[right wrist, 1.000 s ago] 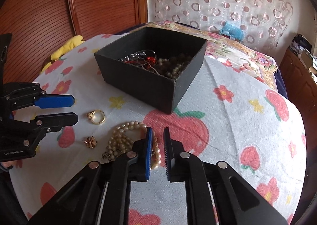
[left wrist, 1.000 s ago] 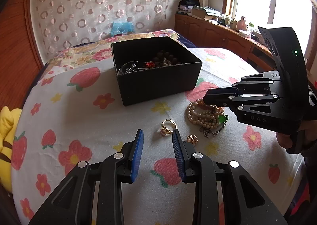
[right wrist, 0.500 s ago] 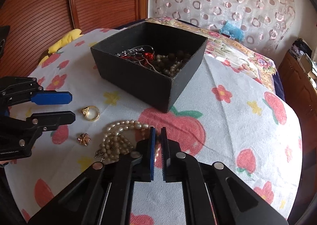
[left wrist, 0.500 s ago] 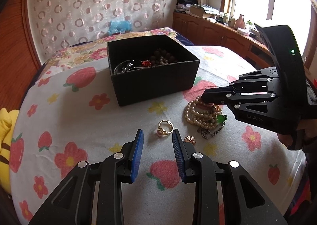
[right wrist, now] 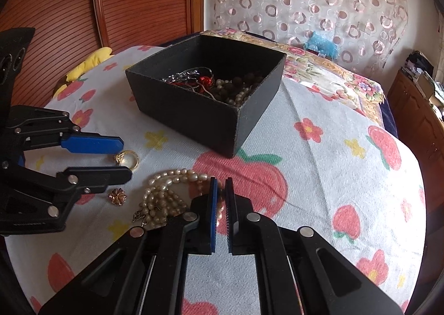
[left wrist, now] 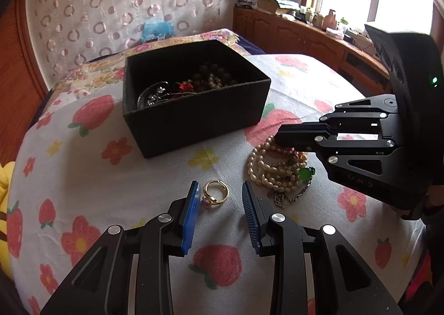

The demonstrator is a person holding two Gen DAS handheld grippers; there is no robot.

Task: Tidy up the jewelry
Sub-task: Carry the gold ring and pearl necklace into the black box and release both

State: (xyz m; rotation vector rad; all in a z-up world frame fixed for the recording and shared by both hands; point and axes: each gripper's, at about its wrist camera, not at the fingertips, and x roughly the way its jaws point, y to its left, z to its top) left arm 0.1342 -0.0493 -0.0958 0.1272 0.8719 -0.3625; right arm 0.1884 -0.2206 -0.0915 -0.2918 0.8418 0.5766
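The black box (left wrist: 194, 109), upper middle of the frame, is already holding beads. Right gripper (right wrist: 220, 190) is pinching the pearl necklace (right wrist: 166, 193) (apparently gripped); left gripper (left wrist: 220, 193), parted, is straddling the gold ring (left wrist: 216, 193), needing closing next.

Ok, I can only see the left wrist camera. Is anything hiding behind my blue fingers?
Observer: Yes. A small gold flower charm lies beside the pearl necklace, apart from it.
Operator: And is the right gripper squeezed shut? I only see it from the side.
Observer: Yes, its jaws look shut, with the tips at the pearls. I cannot tell whether a strand is caught between them.
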